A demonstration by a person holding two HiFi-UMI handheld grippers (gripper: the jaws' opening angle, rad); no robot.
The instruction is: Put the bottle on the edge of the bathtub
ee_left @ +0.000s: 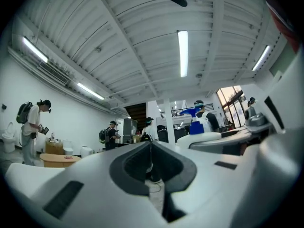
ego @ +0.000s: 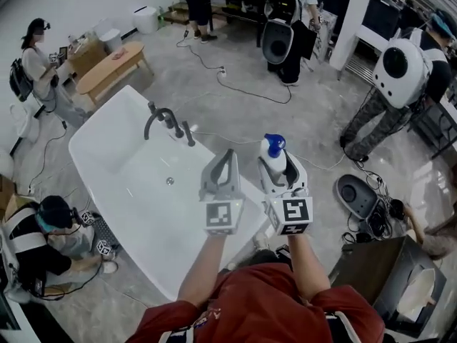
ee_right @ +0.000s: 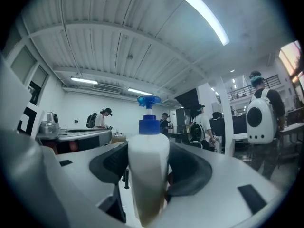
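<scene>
Red sleeves and two forearms fill the lower middle of the head view, and each hand carries one claw. The right claw (ee_right: pixel 148 167) grips the bottle (ego: pixel 274 161) by its white body. The bottle stands upright between the jaws, with the blue pump on top. The left claw (ego: pixel 227 159) has its jaws pressed together and holds nothing.

The bottle is in the air, in the middle of the frame. It is just beside the right rim of the bathtub (ego: pixel 100 116), which runs from the upper left to the lower middle. It does not rest on anything yet.

I judge that the carrying step is in hand: the bottle is taken, but it is not placed. The next move probably calls for bringing it over the flat rim and lowering it upright until its base sits fully on the edge. Only then should the jaws spread, because a narrow rim may let a tall bottle tip.

By count I see one bottle, one bathtub, one dark faucet (ego: pixel 166 120) and two claws. At least five other people stand or crouch around the tub.
</scene>
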